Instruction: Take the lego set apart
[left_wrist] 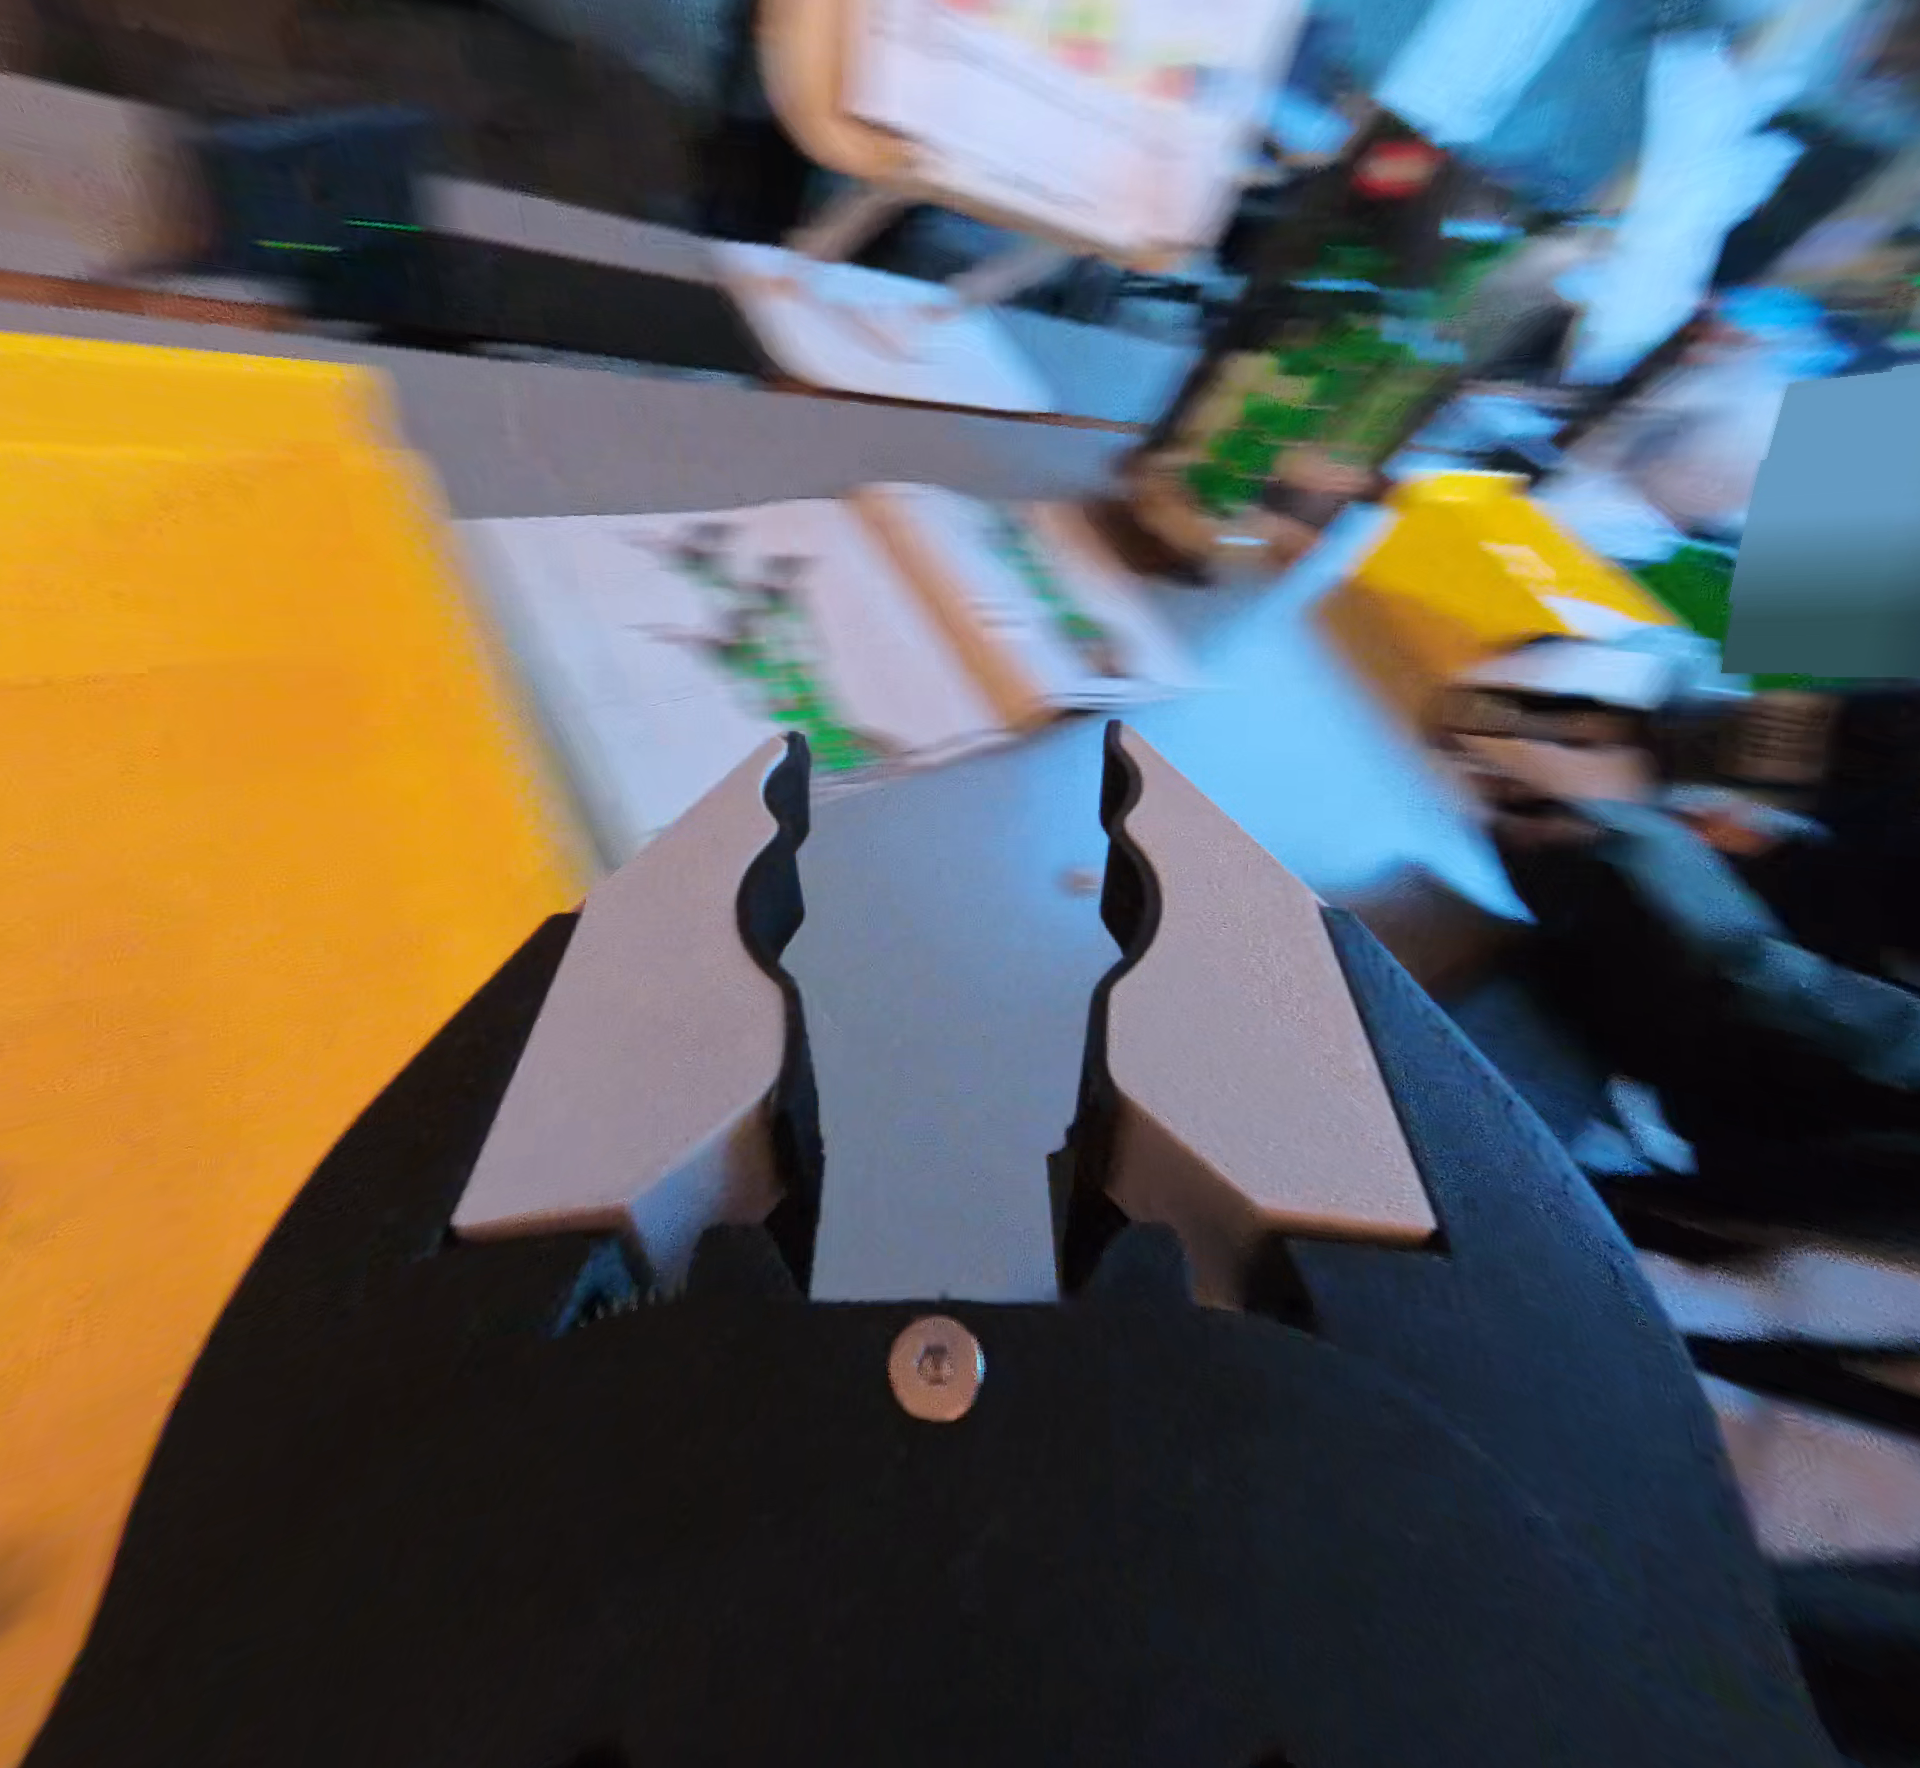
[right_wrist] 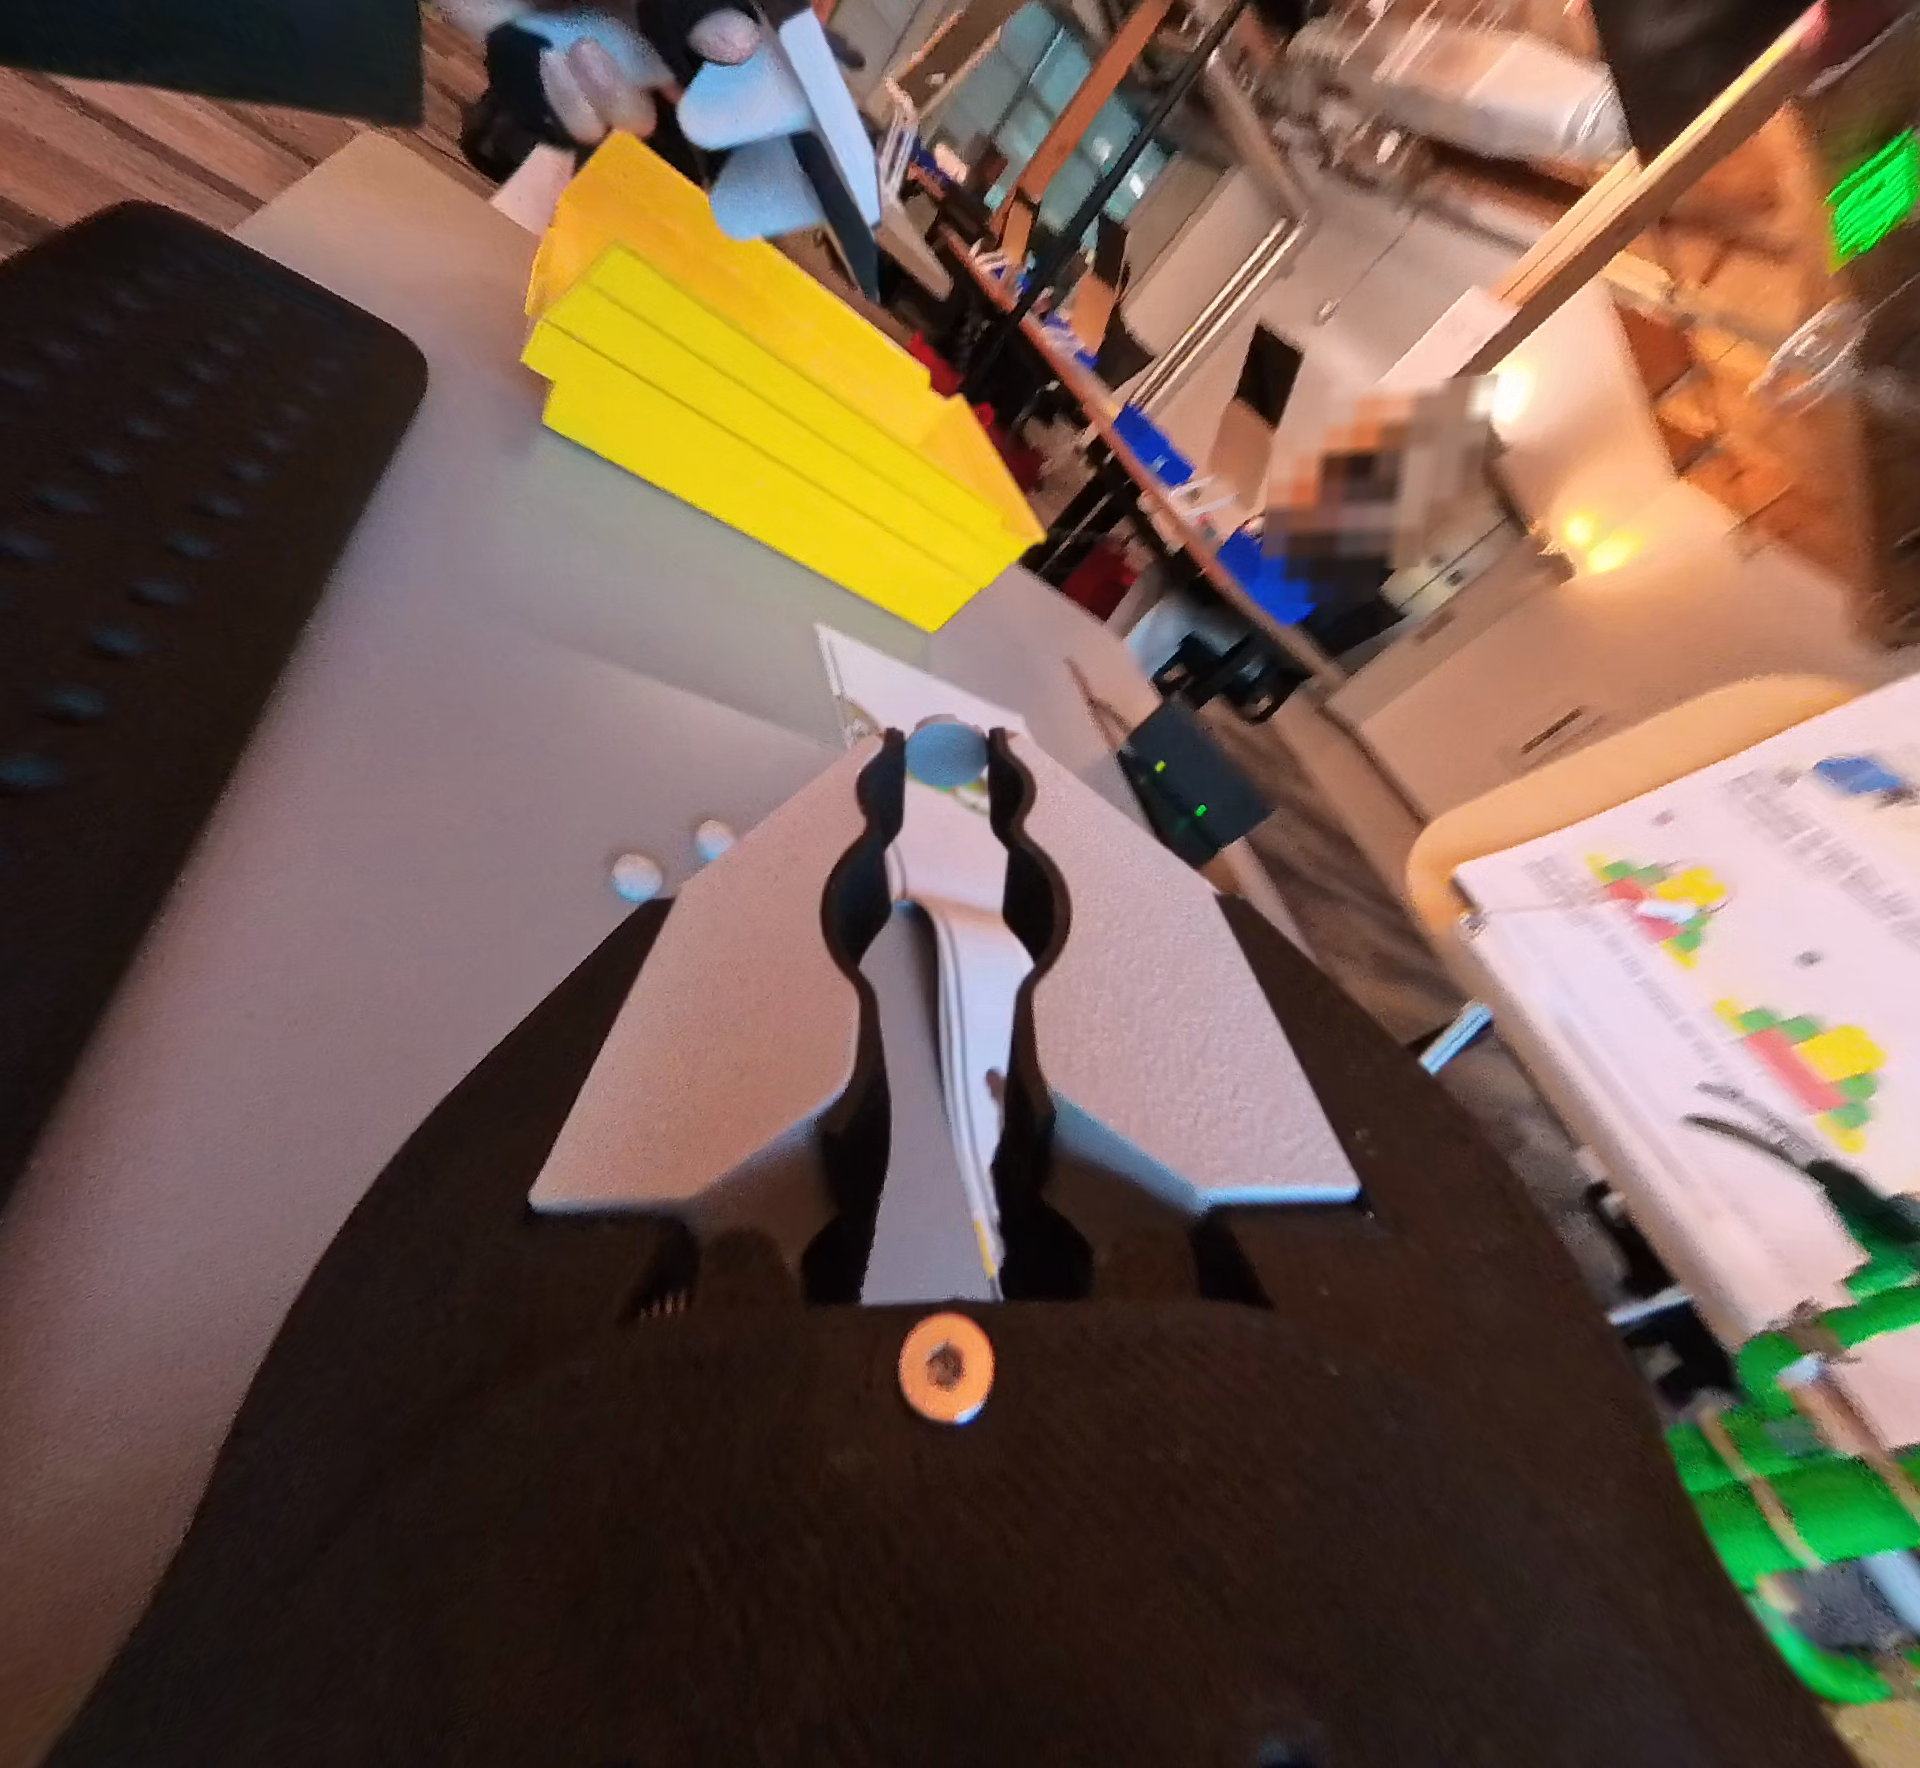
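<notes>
With both views smeared by motion blur, detail is limited. Left gripper (left_wrist: pixel 954 742): jaws spread fairly wide, nothing between them, only grey table (left_wrist: pixel 935 991) in the gap. To its left, a stack of yellow trays (left_wrist: pixel 208 679) fills that side of the left wrist view; ahead lies an open instruction booklet (left_wrist: pixel 790 617), and beyond it to the right stands a dark box with green printing (left_wrist: pixel 1320 368), tilted in frame. Right gripper (right_wrist: pixel 943 742): jaws narrowed, a small grey round piece (right_wrist: pixel 943 754) sits right at the fingertips; contact looks likely but cannot tell for sure. Under the gap lies a white booklet (right_wrist: pixel 966 991) on the table (right_wrist: pixel 520 679). Two small pale round studs (right_wrist: pixel 636 877) lie on the table just left of the right gripper's fingers. Green lego build (right_wrist: pixel 1808 1500) is at the lower right edge of the right wrist view, well apart from both grippers, next to a printed sheet with coloured brick diagrams (right_wrist: pixel 1714 991). Same view also shows the yellow trays (right_wrist: pixel 769 430) farther back, with a person's hand (right_wrist: pixel 582 25) holding the left gripper above them, and a black perforated panel (right_wrist: pixel 156 575) at the left.
</notes>
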`<state>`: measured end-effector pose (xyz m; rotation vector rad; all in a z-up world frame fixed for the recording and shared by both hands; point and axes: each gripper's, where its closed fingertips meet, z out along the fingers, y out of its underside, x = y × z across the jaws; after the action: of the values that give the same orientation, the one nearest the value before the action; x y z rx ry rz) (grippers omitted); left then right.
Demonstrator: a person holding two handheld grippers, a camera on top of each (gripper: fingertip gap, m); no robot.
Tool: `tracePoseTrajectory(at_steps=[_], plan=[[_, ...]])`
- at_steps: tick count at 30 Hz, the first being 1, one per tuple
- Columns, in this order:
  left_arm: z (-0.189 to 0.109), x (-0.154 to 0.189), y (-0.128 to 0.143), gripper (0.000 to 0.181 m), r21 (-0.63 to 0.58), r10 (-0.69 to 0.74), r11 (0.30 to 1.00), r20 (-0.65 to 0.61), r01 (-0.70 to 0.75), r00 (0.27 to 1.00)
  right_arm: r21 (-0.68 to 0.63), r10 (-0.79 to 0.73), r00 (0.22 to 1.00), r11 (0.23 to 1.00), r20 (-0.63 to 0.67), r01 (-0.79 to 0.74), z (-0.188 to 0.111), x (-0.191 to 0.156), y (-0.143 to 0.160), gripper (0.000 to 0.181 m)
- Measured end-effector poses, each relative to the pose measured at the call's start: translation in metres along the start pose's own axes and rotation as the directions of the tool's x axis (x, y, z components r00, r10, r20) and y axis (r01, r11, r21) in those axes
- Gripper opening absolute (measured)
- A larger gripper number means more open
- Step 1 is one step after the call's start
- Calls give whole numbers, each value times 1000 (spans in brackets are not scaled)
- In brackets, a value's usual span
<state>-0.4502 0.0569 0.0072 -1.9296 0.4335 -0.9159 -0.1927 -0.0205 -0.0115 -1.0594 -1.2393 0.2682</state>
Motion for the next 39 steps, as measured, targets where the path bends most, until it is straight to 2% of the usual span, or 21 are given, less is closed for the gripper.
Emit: tracePoseTrajectory(at_steps=[1, 3, 5, 8, 10, 11, 13, 15, 18, 22, 24, 25, 26, 27, 29, 31, 33, 34, 37, 39], plan=[[15, 41, 8, 54, -1, -5, 1000, -142, 5, 990, 24, -30, 1000, 999, -5, 30, 0, -2, -7, 14], [45, 116, 31, 53, -37, -27, 999, -392, 14, 920, 87, -45, 999, 995, 3, 44, -1, -9, -21, 14], [75, 167, 54, 52, -93, -86, 995, -553, 41, 829, 137, -47, 999, 989, 7, 45, -3, -12, -32, 15], [111, 214, 70, 49, -166, -214, 977, -707, 136, 674, 163, -54, 998, 985, 20, 50, -5, -16, -36, 14], [122, 234, 72, 44, -218, -282, 959, -776, 179, 564, 163, -53, 998, 985, 26, 49, -4, -17, -34, 14], [129, 238, 75, 39, -238, -293, 956, -780, 172, 553, 163, -54, 998, 985, 22, 50, -4, -17, -34, 14], [140, 240, 83, 34, -236, -262, 964, -760, 122, 595, 162, -52, 998, 986, 19, 48, -4, -16, -34, 14], [140, 243, 85, 15, -205, -213, 975, -765, 84, 608, 143, -53, 998, 988, 22, 50, -3, -15, -30, 14], [142, 238, 87, 13, -168, -155, 985, -732, 46, 664, 127, -48, 998, 991, 35, 43, 0, -16, -25, 14], [133, 201, 77, 14, -105, -35, 994, -578, -32, 816, 85, -22, 999, 996, 30, 19, 3, -14, -15, 22], [112, 150, 58, 14, -56, 104, 990, -356, -132, 929, 69, 10, 1000, 998, 30, -12, 4, -11, -9, 22], [96, 111, 46, 14, -60, 195, 976, -168, -208, 966, 62, 23, 999, 998, 28, -24, 4, -9, -7, 22], [73, 65, 37, 14, -112, 279, 956, 43, -273, 959, 51, 32, 999, 998, 30, -33, 5, -8, -4, 22], [45, 20, 31, 14, -196, 327, 938, 226, -286, 918, 43, 36, 999, 998, 35, -38, 6, -9, -2, 23], [-7, -52, 23, 14, -304, 317, 933, 447, -191, 837, 30, 38, 998, 999, 51, -39, 9, -12, 0, 23], [-33, -93, 24, 14, -326, 245, 942, 493, -83, 835, 15, 31, 997, 999, 67, -32, 11, -16, 2, 23], [-48, -123, 25, 15, -334, 230, 941, 529, -48, 817, -2, 22, 997, 1000, 72, -22, 12, -19, 6, 23], [-53, -136, 28, 21, -353, 244, 935, 548, -43, 800, -7, 23, 997, 1000, 70, -23, 12, -19, 7, 23], [-62, -159, 39, 58, -393, 249, 919, 586, 2, 771, -16, 47, 997, 999, 55, -46, 12, -15, 11, 23], [-65, -163, 40, 65, -377, 226, 926, 601, 22, 767, -21, 62, 997, 998, 48, -61, 11, -12, 15, 22]])
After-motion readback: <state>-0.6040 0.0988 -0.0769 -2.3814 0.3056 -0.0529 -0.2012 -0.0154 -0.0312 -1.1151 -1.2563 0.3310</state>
